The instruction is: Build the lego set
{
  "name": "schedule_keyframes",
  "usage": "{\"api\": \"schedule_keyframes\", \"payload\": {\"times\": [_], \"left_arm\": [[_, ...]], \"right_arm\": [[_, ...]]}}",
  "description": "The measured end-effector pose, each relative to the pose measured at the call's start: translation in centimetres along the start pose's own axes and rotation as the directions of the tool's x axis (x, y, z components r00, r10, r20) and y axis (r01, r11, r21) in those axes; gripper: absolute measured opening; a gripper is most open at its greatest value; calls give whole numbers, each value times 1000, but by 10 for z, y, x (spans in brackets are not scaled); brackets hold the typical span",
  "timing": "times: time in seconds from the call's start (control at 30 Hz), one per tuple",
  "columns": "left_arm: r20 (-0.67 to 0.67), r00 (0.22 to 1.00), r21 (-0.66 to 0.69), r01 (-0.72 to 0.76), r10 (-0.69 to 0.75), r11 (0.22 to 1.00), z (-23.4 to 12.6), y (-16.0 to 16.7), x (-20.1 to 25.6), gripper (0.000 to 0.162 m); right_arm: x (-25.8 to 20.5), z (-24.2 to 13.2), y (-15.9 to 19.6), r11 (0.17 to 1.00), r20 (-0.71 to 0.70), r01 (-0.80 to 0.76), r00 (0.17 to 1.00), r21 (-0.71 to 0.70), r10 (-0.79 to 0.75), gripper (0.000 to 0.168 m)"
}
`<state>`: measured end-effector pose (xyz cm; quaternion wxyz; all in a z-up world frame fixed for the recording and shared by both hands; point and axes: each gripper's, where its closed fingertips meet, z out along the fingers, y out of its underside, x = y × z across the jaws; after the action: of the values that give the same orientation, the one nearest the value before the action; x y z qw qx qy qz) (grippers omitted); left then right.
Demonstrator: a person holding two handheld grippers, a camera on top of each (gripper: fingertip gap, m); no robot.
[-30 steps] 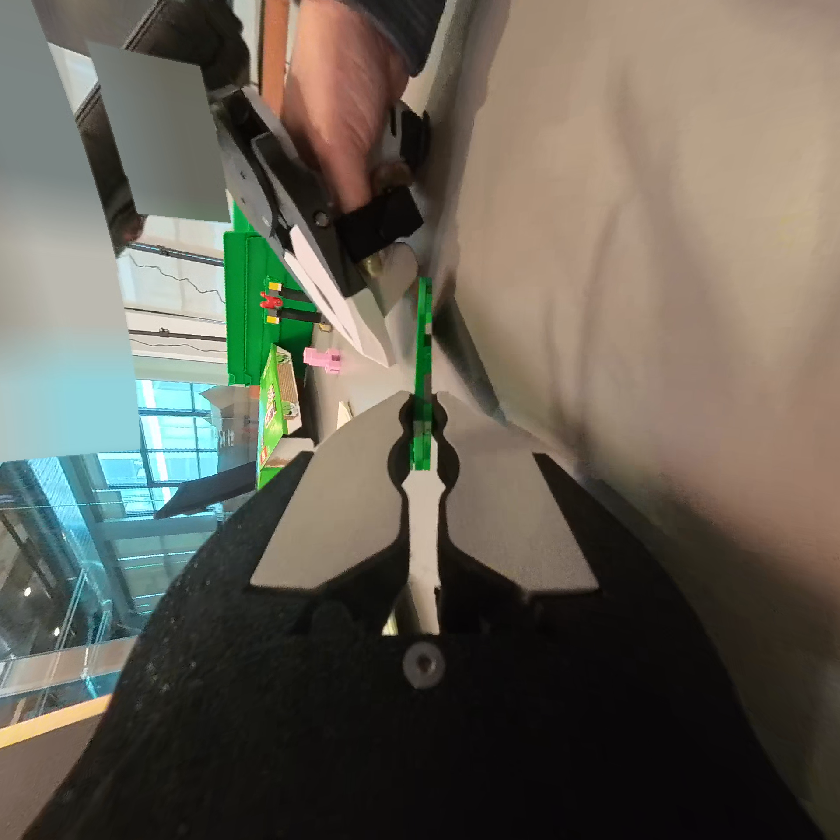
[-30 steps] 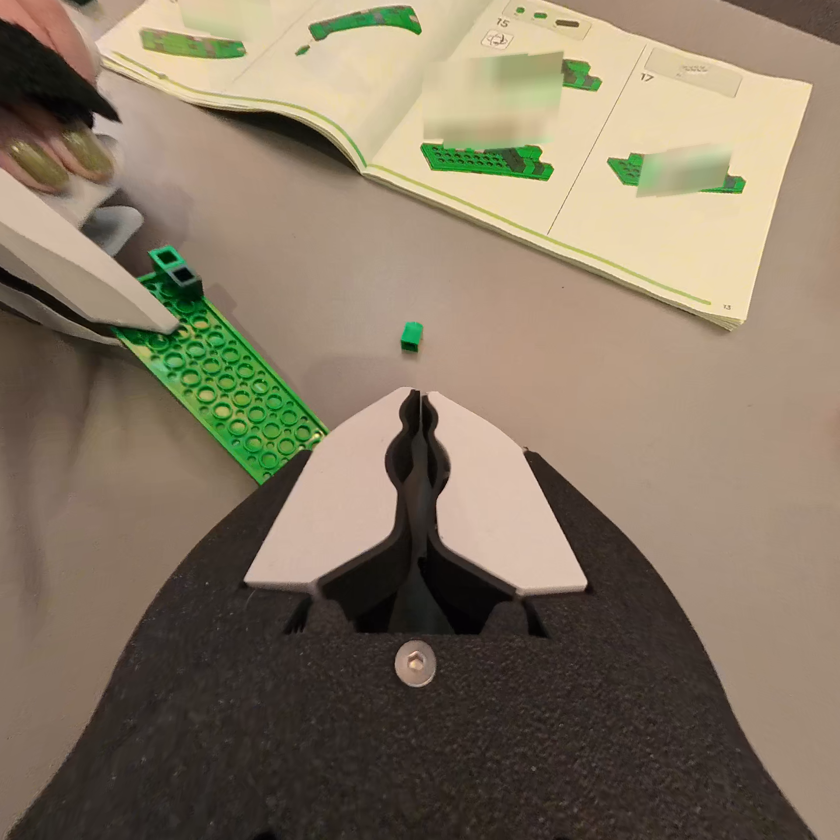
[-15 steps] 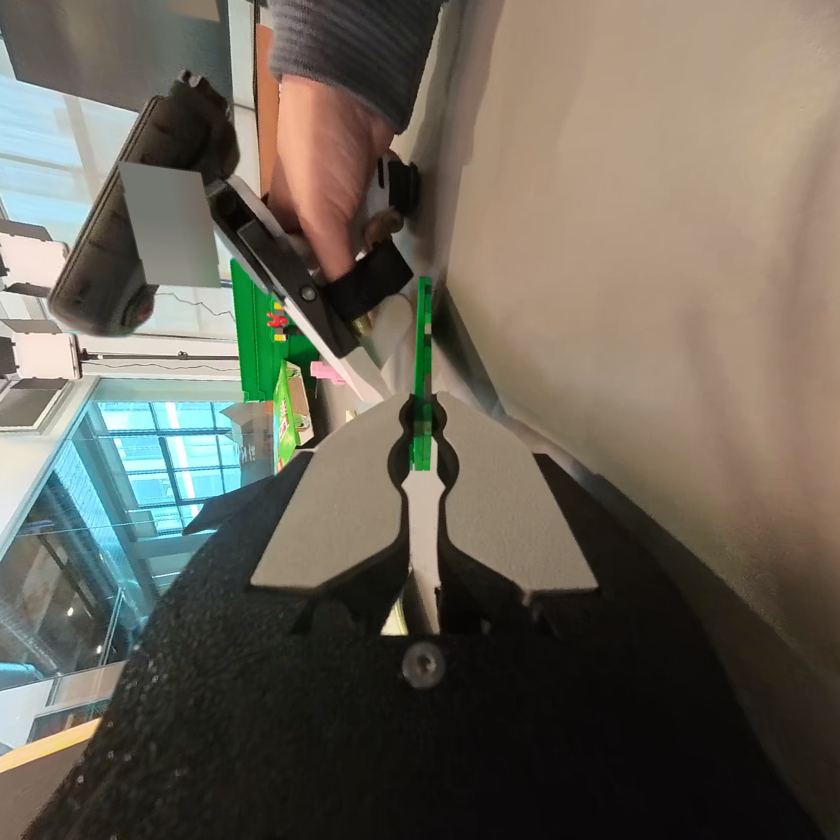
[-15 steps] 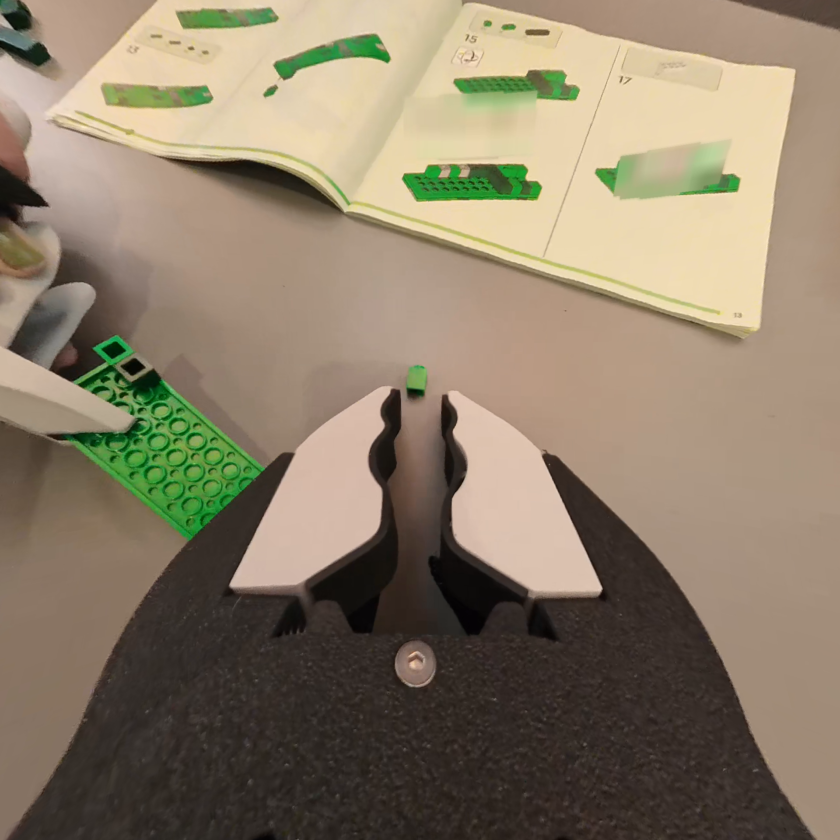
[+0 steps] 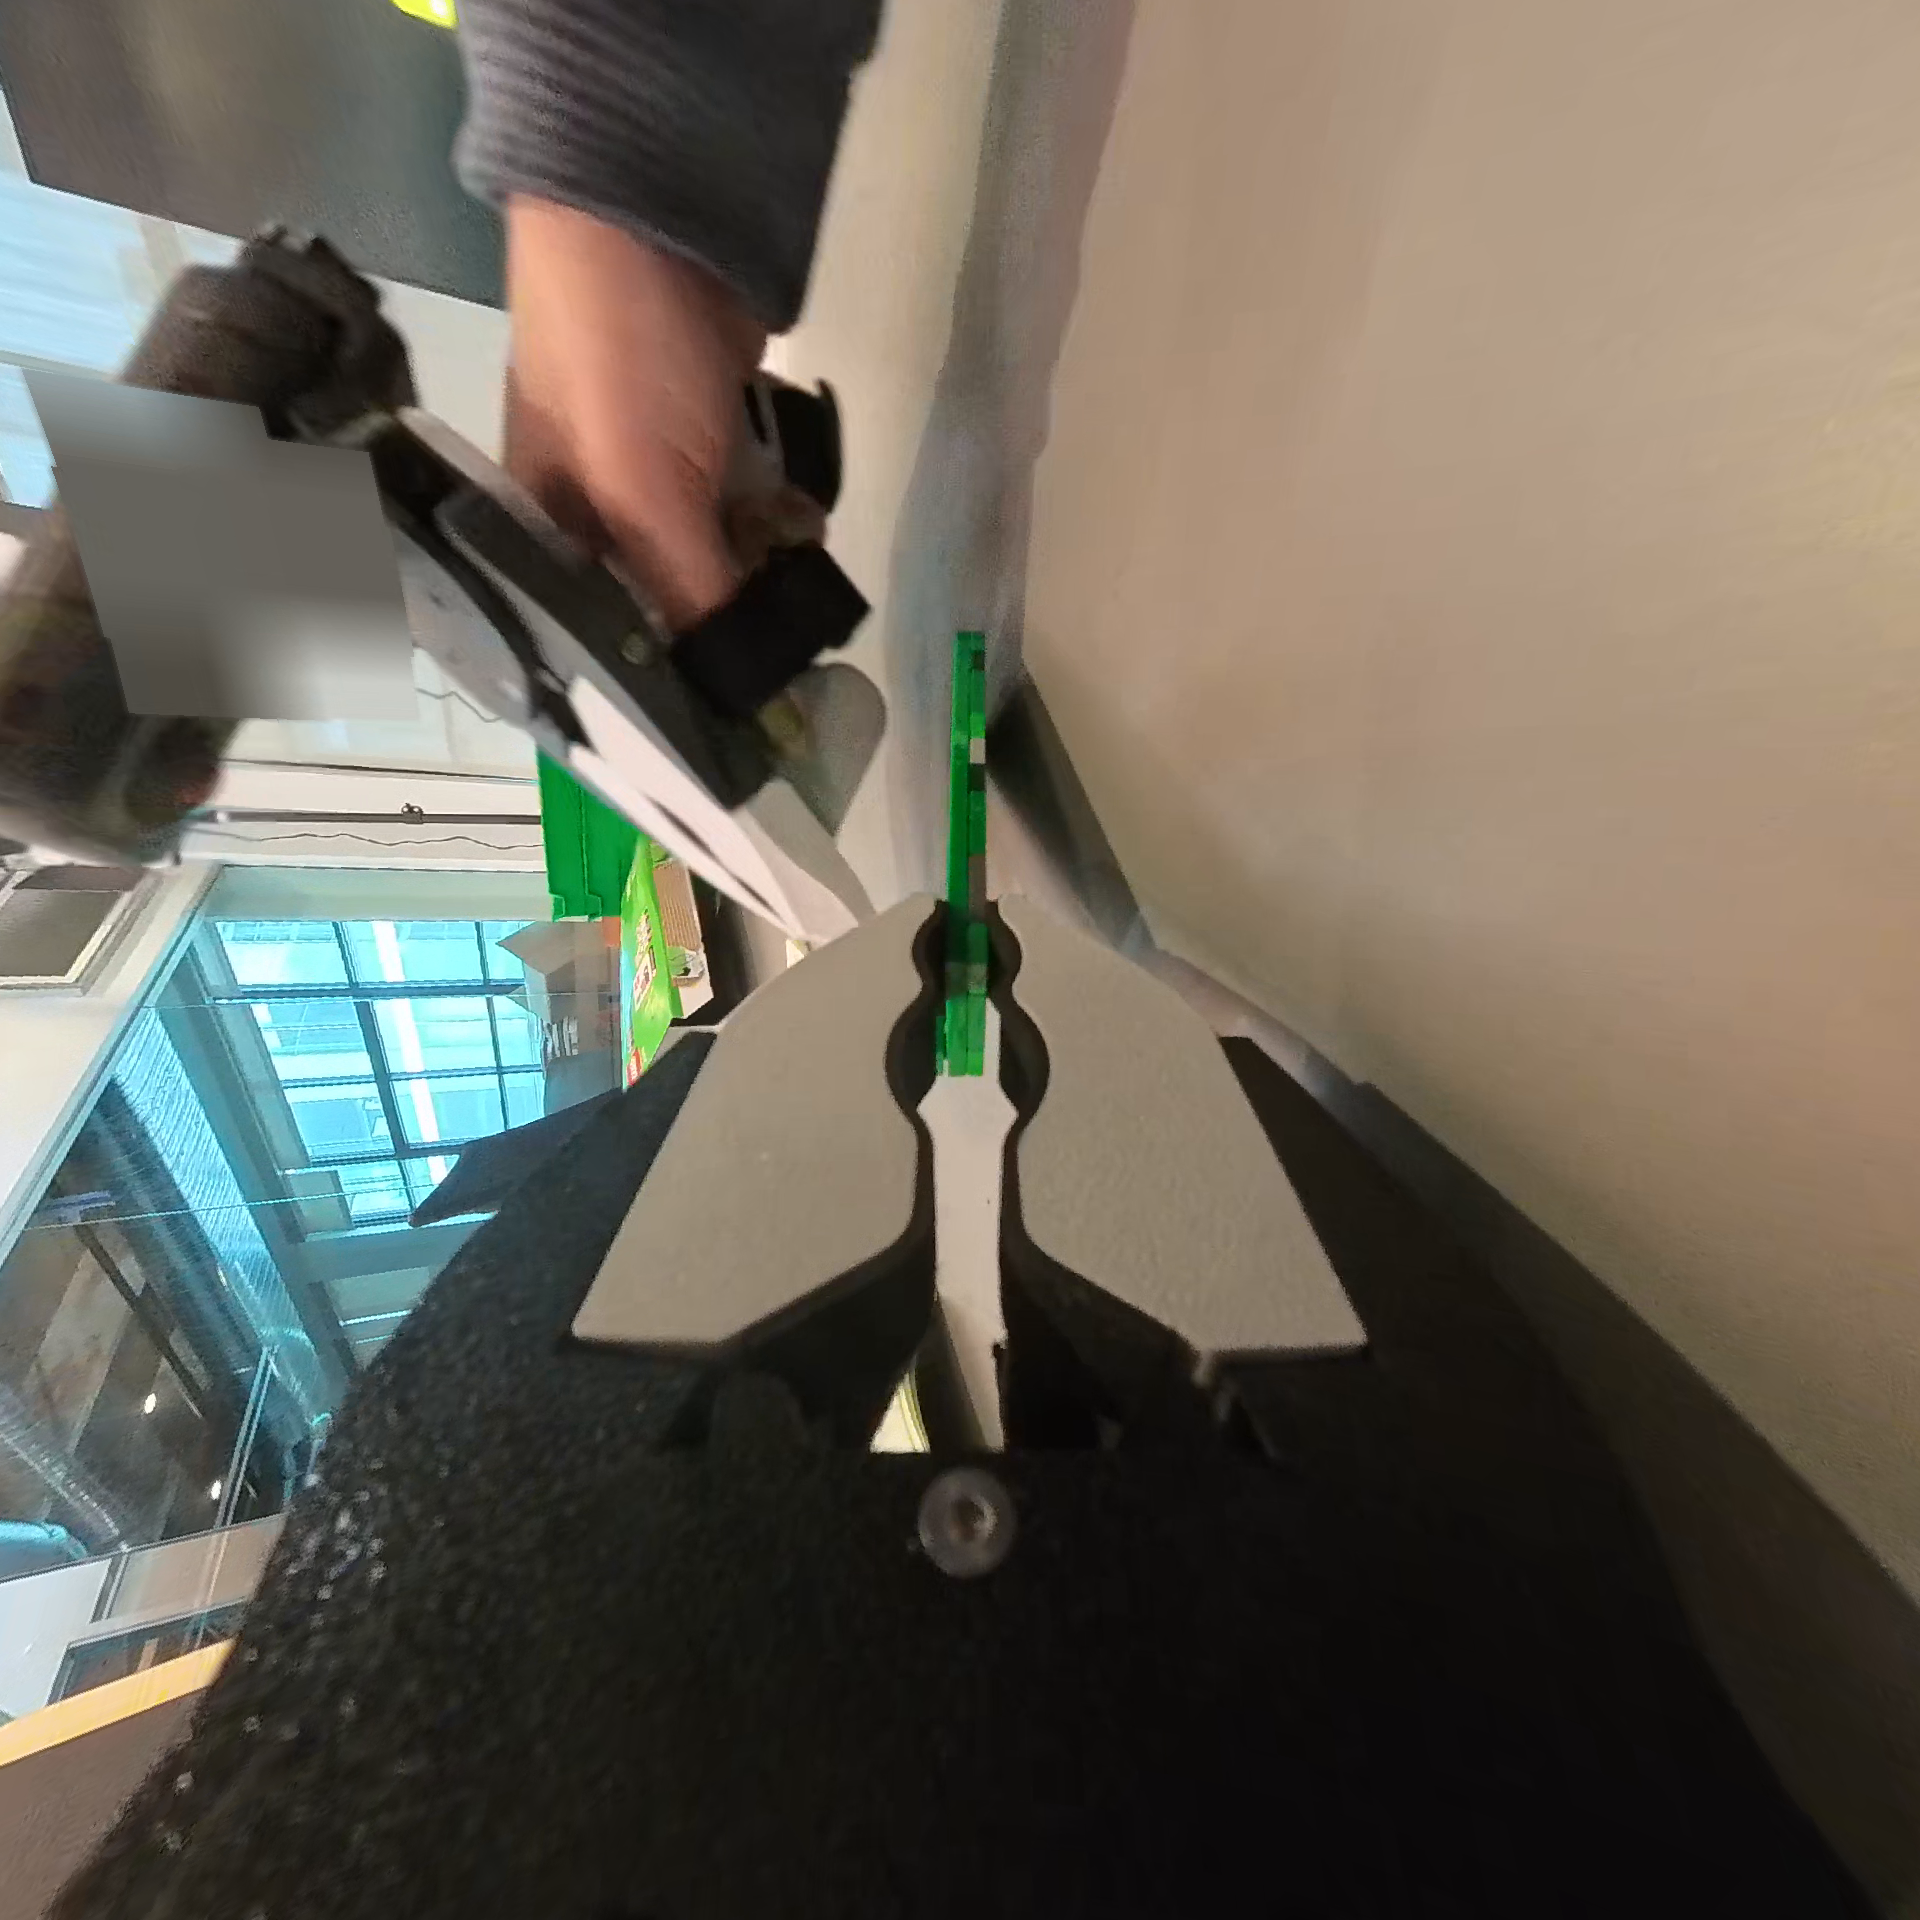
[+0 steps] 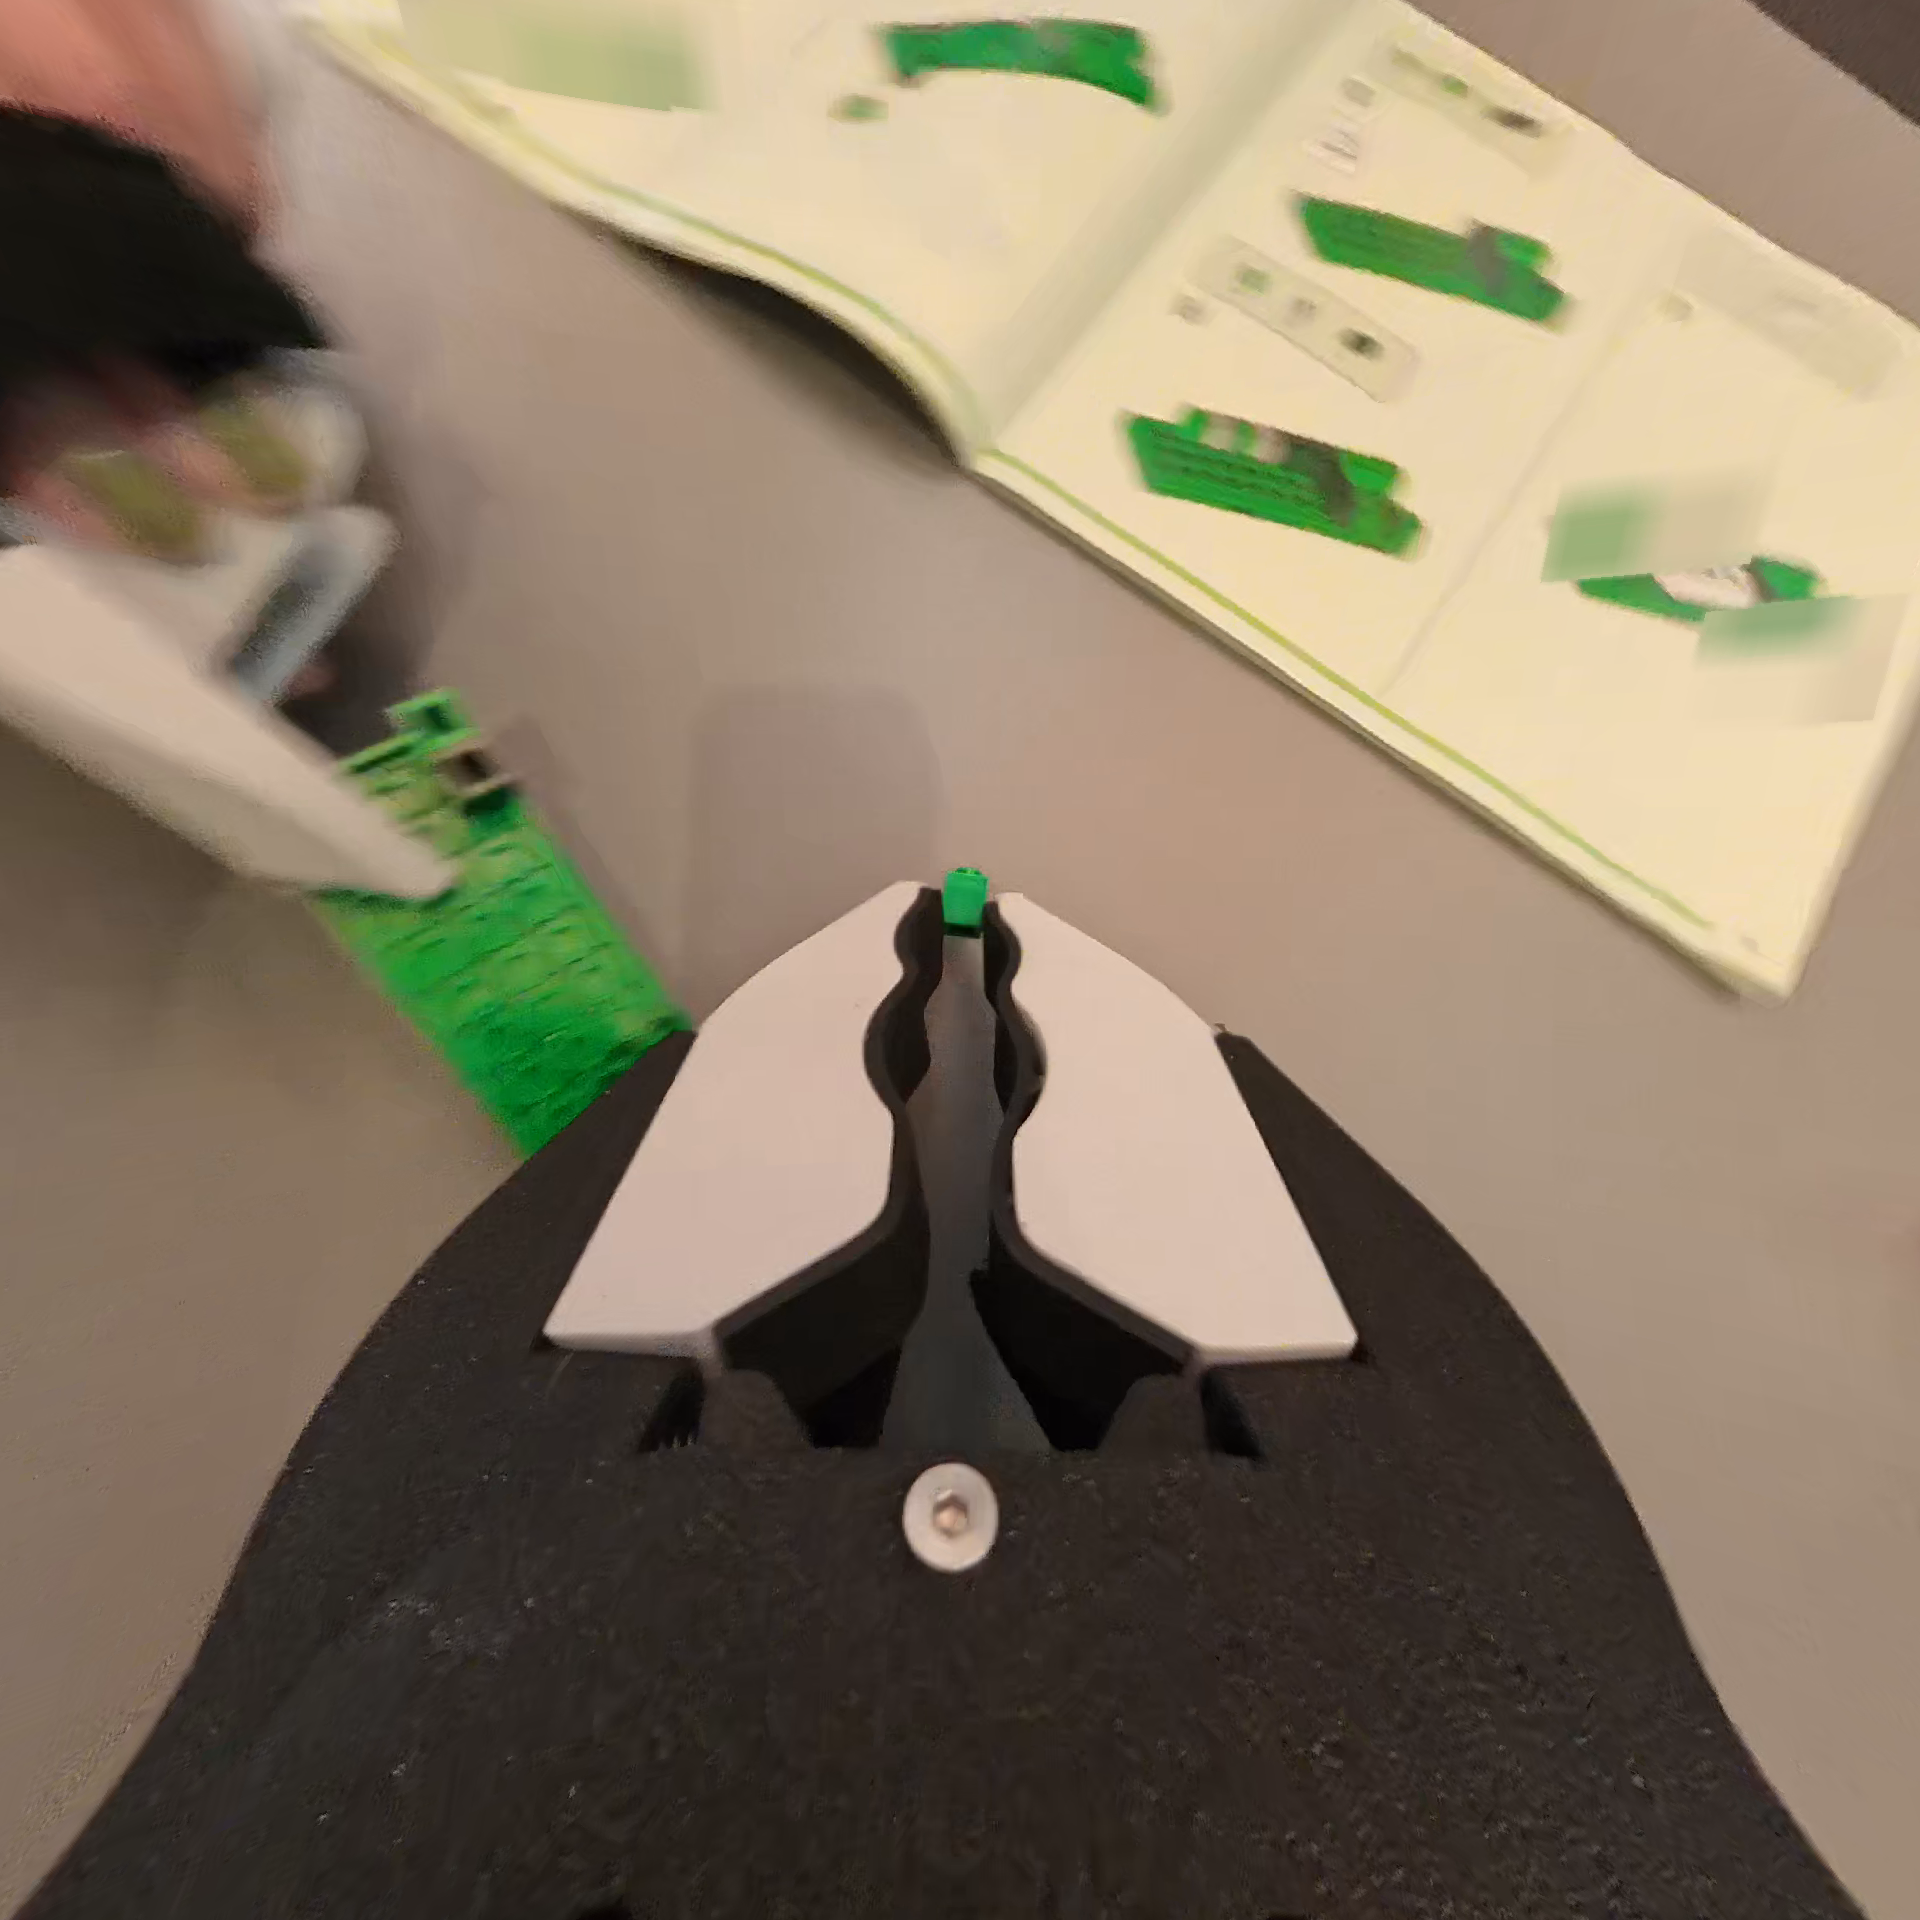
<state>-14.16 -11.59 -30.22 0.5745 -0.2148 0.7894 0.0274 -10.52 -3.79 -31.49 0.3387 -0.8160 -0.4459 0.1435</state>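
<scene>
Half a second ago the right gripper (image 6: 960,914) stood with its fingers well parted just short of the small green brick (image 6: 961,902) on the grey table (image 6: 1351,1039); now the fingers have drawn in round that brick, which sits right at their tips. The gap between them is narrow, yet whether the pads truly press the brick or it only lies between them on the table I cannot tell. The right view has also swung and blurred, and the open instruction booklet (image 6: 1299,343) lies farther to the right and far side than it did.

The left gripper (image 5: 968,961) has changed little: it stays clamped on the near end of the green plate (image 5: 968,831), held edge-on against the table, the plate's far end reaching beyond the tips. In the right view the same plate (image 6: 499,914) shows at the left with its underside of round sockets up and two little pieces at its far end, the left gripper's pale finger (image 6: 260,821) lying across it.

The brick is tiny, hard, smooth plastic, and I judge it nearly weightless; it would likely squirt out or twist if pinched on a corner, so it is best taken squarely across two flat side walls, with the stud left free. The plate is thin and stiff, probably slightly springy along its length; gripping it by the end edge as now leaves the sockets open for pressing a piece on, though a firm push far from the grip may lever it loose
</scene>
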Motion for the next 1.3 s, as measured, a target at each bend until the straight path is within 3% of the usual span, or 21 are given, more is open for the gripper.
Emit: {"api": "schedule_keyframes", "payload": {"times": [0.1, 0.2, 0.4, 0.67, 0.93, 1.3], "left_arm": [[-9, 1000, 1, 15, -15, 1000, -2, -1, 0, 6], [-33, 998, 26, 50, -50, 998, -4, -6, 1, 6], [-52, 998, 57, 34, -31, 998, -9, -16, 4, 6], [-23, 996, 46, -84, 85, 995, -13, -22, 7, 6], [21, 983, 13, -184, 183, 983, -15, -25, 7, 6], [75, 980, 11, -185, 184, 983, -15, -29, 0, 6]], "right_arm": [[-32, -18, -9, 986, 238, 164, 959, -26, -153, 6], [-58, -31, -12, 964, 407, 246, 894, -97, -187, 7], [-78, -32, -9, 874, 565, 414, 797, -257, -211, 7], [-82, -29, 0, 765, 660, 538, 723, -355, -203, 6], [-84, -31, -7, 767, 657, 560, 711, -312, -252, 6], [-85, -33, -14, 756, 625, 589, 713, -285, -319, 6]]}}
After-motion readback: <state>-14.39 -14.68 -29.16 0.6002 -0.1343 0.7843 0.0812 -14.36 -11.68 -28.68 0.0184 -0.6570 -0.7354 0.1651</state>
